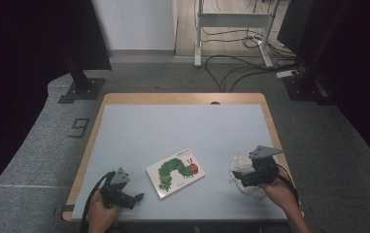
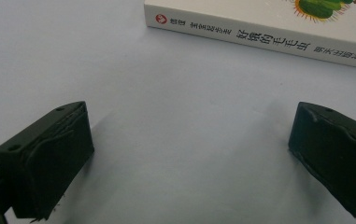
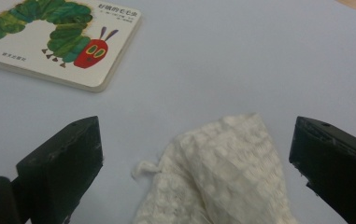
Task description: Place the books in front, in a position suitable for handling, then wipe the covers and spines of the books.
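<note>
Pale grey table carries a picture book just ahead of the released left hand-held gripper; the right hand-held gripper, jaws apart, straddles a white cloth.

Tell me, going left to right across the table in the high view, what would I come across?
Left gripper → caterpillar picture book → white lacy cloth, with the right gripper over it.

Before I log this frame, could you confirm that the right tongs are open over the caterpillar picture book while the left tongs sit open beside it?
Not quite: the right tongs are open over the white lace cloth, not the caterpillar picture book, as the right gripper view shows. The left tongs do sit open beside the book.
</note>
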`<move>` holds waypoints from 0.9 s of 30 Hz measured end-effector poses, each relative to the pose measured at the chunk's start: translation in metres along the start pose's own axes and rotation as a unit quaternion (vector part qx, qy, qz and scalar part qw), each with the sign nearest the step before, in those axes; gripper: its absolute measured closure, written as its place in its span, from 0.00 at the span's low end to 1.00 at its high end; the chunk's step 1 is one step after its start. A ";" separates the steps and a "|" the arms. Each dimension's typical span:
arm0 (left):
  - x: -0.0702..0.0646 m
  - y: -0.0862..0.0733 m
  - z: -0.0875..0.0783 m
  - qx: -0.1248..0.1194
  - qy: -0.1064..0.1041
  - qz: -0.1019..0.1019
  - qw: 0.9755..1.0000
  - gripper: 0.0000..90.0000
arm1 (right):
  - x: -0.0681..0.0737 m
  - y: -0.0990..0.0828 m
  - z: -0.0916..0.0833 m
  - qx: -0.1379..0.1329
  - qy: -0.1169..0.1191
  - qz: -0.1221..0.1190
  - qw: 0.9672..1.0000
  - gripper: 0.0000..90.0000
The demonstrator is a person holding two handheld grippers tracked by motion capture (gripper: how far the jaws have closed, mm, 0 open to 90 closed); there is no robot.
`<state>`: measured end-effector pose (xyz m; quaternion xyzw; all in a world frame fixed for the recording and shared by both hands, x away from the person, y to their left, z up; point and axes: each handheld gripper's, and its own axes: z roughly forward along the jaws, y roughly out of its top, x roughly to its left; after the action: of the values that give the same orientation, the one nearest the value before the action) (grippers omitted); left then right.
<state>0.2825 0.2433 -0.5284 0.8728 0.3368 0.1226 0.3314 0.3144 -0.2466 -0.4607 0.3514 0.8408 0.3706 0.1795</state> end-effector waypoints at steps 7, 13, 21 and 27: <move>0.000 0.000 0.000 0.000 0.000 0.000 1.000 0.00 | -0.005 -0.009 -0.008 0.001 -0.007 0.002 1.000 0.02; 0.000 0.000 0.000 0.000 0.000 0.000 1.000 0.00 | -0.007 -0.016 -0.013 0.006 -0.012 0.001 1.000 0.02; 0.000 0.000 0.000 0.000 0.000 0.000 1.000 0.00 | -0.011 -0.032 -0.011 0.013 -0.010 0.014 1.000 0.02; 0.000 0.000 0.000 0.000 0.000 0.000 1.000 0.00 | -0.013 -0.046 0.000 0.037 -0.026 0.007 0.999 0.09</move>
<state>0.2826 0.2433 -0.5284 0.8727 0.3368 0.1223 0.3318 0.3028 -0.2779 -0.4947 0.3731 0.8466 0.3313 0.1852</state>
